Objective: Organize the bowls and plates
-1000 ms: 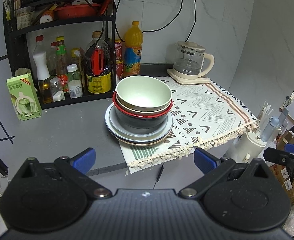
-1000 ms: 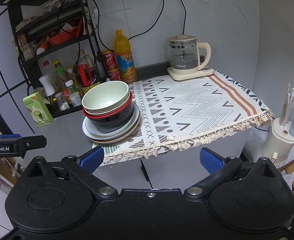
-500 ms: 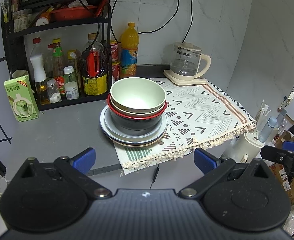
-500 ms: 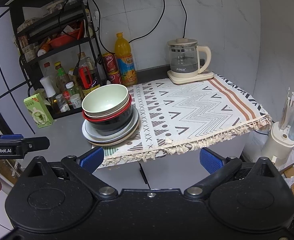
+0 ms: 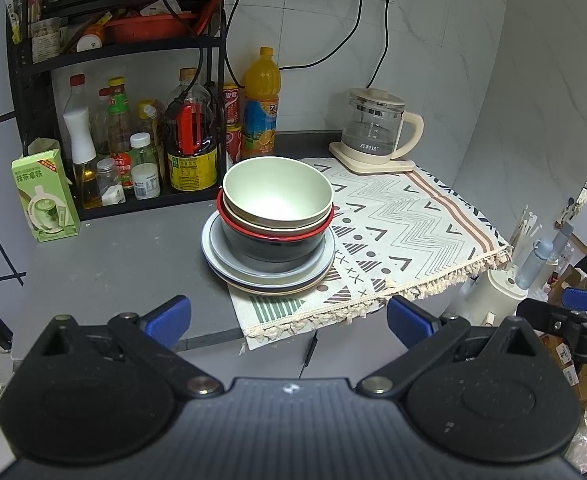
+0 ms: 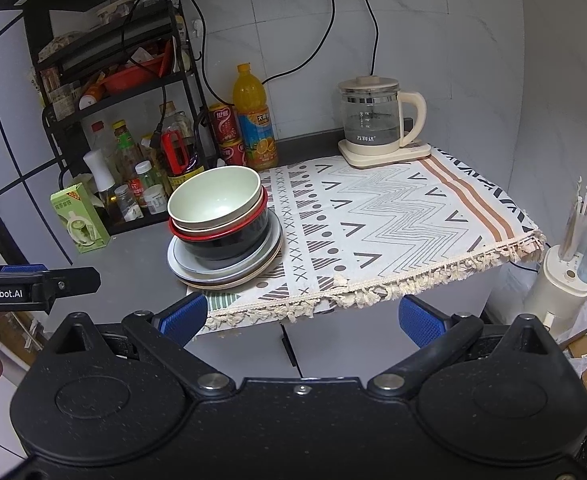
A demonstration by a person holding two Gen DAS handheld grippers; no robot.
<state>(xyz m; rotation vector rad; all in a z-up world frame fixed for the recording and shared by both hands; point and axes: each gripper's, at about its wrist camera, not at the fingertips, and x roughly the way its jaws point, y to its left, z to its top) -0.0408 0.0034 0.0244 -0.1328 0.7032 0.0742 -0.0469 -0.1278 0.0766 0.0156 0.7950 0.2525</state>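
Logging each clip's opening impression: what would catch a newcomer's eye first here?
The stack of bowls on plates at mid-counter, half on the patterned cloth, stands out most. Behind it are the orange bottle and, to the right, the glass kettle. Both tools, left and right, are open and short of the counter edge.

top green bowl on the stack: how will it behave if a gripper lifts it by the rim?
The green bowl sits loosely nested in the red-rimmed bowl, so it should probably lift free alone. Its glossy, smooth wall may slip between pads. It looks rigid and thin-walled, likely light; a one-sided rim pinch could tilt it.
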